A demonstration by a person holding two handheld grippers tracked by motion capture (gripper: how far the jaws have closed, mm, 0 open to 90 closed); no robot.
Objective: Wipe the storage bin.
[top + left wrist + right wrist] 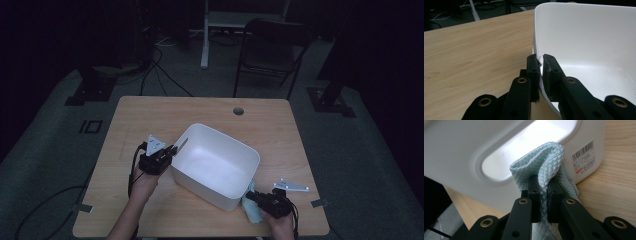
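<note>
Two grips are set: the white rectangular plastic tub [215,165] sits mid-table, its rim pinched between the left gripper [541,63] jaws, while the right gripper [543,185] jaws squeeze a pale-blue waffle-weave cloth [546,160] at the tub's near outer wall. Wiping that wall looks underway; next, steady pressure and a braced tub. A barcode sticker [584,157] is too small to read.
</note>
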